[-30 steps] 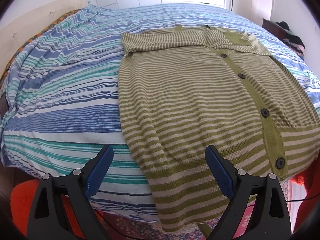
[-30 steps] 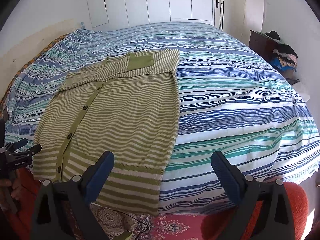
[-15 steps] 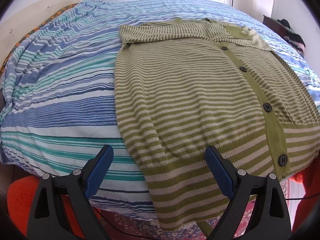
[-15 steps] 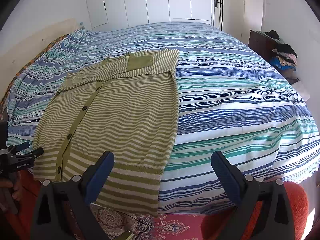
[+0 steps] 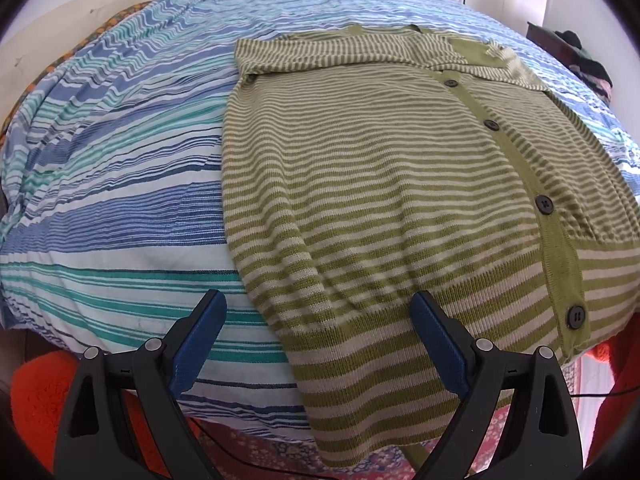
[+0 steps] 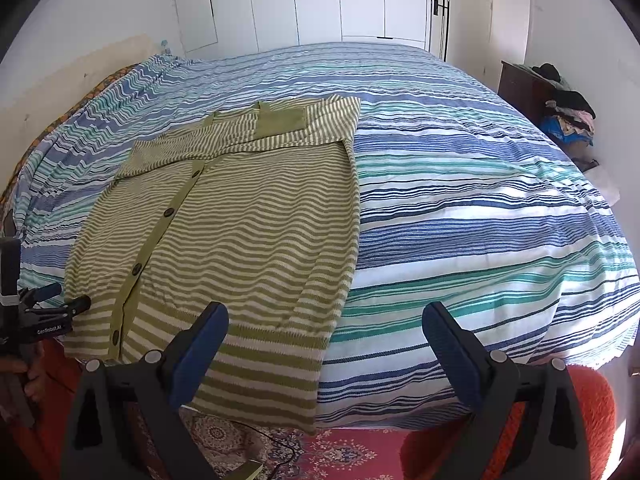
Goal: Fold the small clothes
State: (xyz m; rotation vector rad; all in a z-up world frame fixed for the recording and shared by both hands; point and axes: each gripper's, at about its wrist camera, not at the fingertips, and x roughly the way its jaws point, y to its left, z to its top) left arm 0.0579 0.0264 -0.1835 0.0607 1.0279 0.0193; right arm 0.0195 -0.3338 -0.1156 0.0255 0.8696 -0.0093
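Note:
A green and cream striped cardigan (image 5: 392, 184) with dark buttons lies flat on the bed, sleeves folded across its top, hem hanging over the near edge. It also shows in the right wrist view (image 6: 240, 232). My left gripper (image 5: 318, 340) is open and empty, just short of the hem's left corner. My right gripper (image 6: 326, 344) is open and empty, hovering before the hem's right corner. The left gripper also shows at the left edge of the right wrist view (image 6: 60, 300).
The bed carries a blue, teal and white striped cover (image 6: 480, 208). A red patterned rug (image 6: 352, 452) lies below the near edge. A dark nightstand with piled clothes (image 6: 560, 112) stands at the right. White wardrobe doors (image 6: 340, 0) are behind the bed.
My left gripper has moved closer to the cardigan's hem, so the cardigan looms larger. The right gripper has barely moved. Both stay open.

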